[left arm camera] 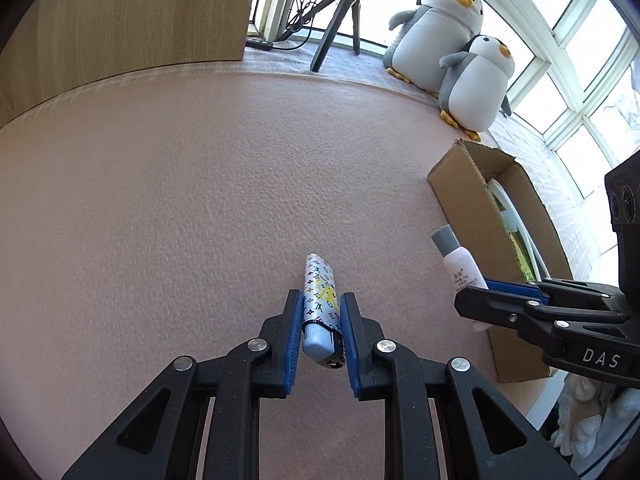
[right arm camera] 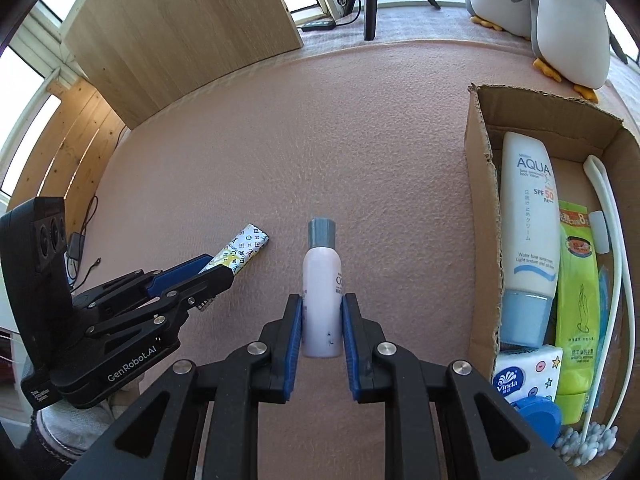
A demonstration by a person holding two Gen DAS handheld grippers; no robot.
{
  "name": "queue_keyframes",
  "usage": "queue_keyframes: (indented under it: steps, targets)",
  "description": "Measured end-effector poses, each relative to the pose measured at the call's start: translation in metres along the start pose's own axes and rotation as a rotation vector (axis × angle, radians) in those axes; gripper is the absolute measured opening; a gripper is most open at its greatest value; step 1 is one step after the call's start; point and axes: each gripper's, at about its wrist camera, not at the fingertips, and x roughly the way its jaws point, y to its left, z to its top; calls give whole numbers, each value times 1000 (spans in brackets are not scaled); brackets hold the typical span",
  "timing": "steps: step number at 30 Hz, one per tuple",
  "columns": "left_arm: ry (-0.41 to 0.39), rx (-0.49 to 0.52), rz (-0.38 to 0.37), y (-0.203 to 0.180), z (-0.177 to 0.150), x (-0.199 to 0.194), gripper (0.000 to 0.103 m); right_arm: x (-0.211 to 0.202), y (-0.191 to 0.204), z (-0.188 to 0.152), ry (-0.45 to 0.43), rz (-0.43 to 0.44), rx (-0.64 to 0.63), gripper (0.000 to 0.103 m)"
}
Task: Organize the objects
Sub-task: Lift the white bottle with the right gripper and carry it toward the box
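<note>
Landmark: cardboard box (right arm camera: 482, 216), open-topped, standing on the pink mat (right arm camera: 280, 140).

Already in the box: sunscreen tube (right arm camera: 528, 216) along the wall nearest the mat's centre; green hand-cream tube (right arm camera: 576, 304) beside it; tissue pack (right arm camera: 528, 372) and blue lid (right arm camera: 536, 416) at the near end; long white back massager (right arm camera: 612, 240) against the far wall. This part of the sorting looks done.

Still outside the box, two items:
- Small white bottle (right arm camera: 322, 300), grey cap, lying on the mat just left of the box. Right gripper (right arm camera: 321, 312) has its jaws narrow, pads closed against the bottle's sides.
- Patterned lighter (left arm camera: 320, 300), farther left of the box. Left gripper (left arm camera: 321, 320) has its jaws narrow around it, pads touching both sides.

Judgement: task well advanced; both remaining items are gripped but not yet carried over.

Surroundings: two plush penguins (left arm camera: 452, 40) behind the box; tripod (left arm camera: 340, 12) and wooden board (left arm camera: 120, 20) beyond the mat. The box's near wall must be cleared; free space inside is tight.
</note>
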Motion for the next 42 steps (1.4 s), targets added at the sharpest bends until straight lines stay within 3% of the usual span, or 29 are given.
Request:
queue_keyframes:
  steps: [1,5,9,10,13,21,26,42]
  targets:
    - [-3,9,-4,-5,2,-1,11,-5,-1,-2,-9,3,3,18]
    - [-13,46,-2,-23,5,-1,10,-24,-10,-7,-42,12,17,18]
    - [29,47,-9,-23,2,10,10,-42,-22,-12,-72,5,31,18]
    - [46,51,-13,-23,1,13,12,-44,-23,-12,-76,4,34,18]
    - [81,30,-5,-18,-5,21,33,-49,-28,-16,-84,3,43,18]
    - [128,125,30,-37,-19,36,34,-59,-35,-25,-98,14,55,18]
    - [115,156,66,-40,-21,41,25,-65,-36,-28,-115,15,56,18]
    - [41,90,0,-44,0,14,25,-96,-63,-35,-185,-14,106,18]
